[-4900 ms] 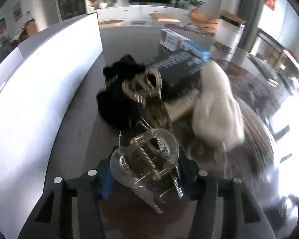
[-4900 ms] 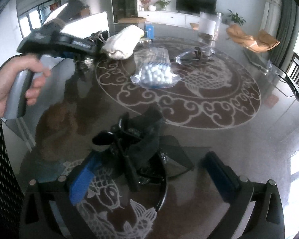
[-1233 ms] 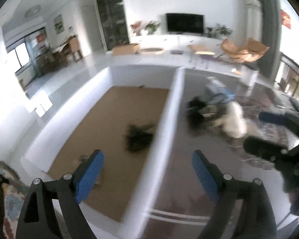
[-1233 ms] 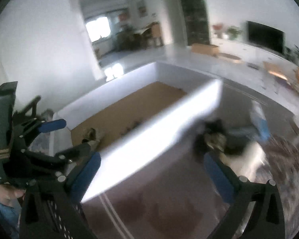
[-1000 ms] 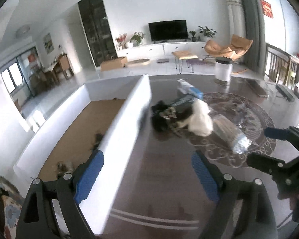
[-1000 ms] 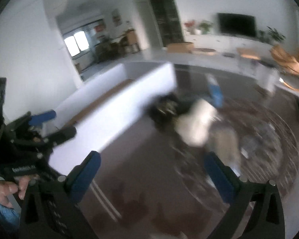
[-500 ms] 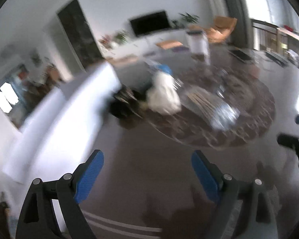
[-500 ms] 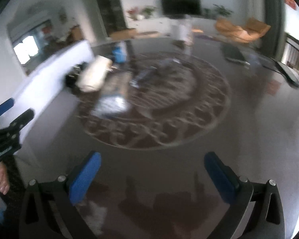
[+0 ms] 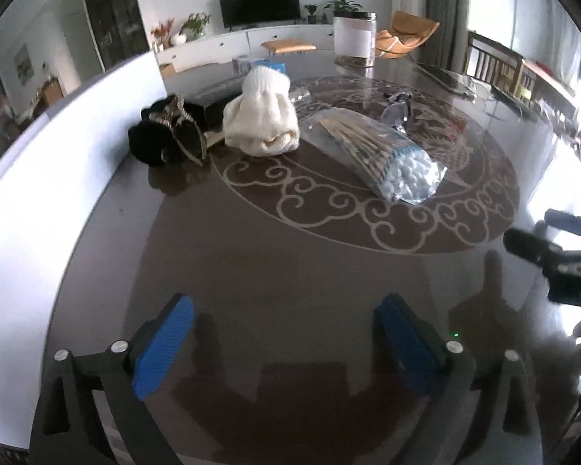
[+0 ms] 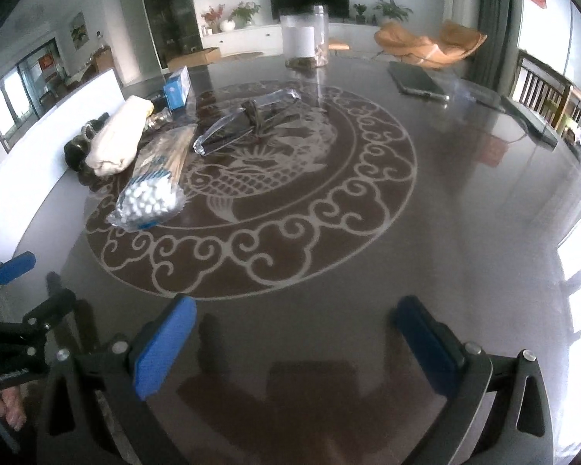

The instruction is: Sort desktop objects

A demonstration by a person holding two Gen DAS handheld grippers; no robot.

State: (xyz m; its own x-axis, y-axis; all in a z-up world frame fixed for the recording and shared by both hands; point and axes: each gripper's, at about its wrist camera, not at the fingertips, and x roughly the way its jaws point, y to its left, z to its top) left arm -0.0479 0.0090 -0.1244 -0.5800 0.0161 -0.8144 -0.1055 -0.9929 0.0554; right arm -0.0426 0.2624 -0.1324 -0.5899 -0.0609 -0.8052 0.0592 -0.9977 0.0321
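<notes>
Dark, glossy tabletop [image 9: 290, 263] with a pale scroll-and-fish medallion fills both views. In the left wrist view the left gripper [image 9: 286, 333] sits low in the frame, its blue pads [image 9: 162, 345] spreading wider with nothing between them, only bare table. The right gripper [image 10: 294, 341] likewise stands with its blue fingers far apart and empty at the bottom of its own view. The things to sort lie in the upper left of both frames: a white knit hat [image 9: 261, 116], a clear bag of cotton swabs [image 9: 383, 159] just right of it, and a tangle of black and gold hair clips [image 9: 166, 135] to its left, beside the white box wall [image 9: 31, 193]. Folded glasses in clear wrap [image 10: 248, 120] rest near the medallion's upper centre, a blue carton [image 10: 176, 87] and a clear jar [image 10: 304, 40] beyond them.
</notes>
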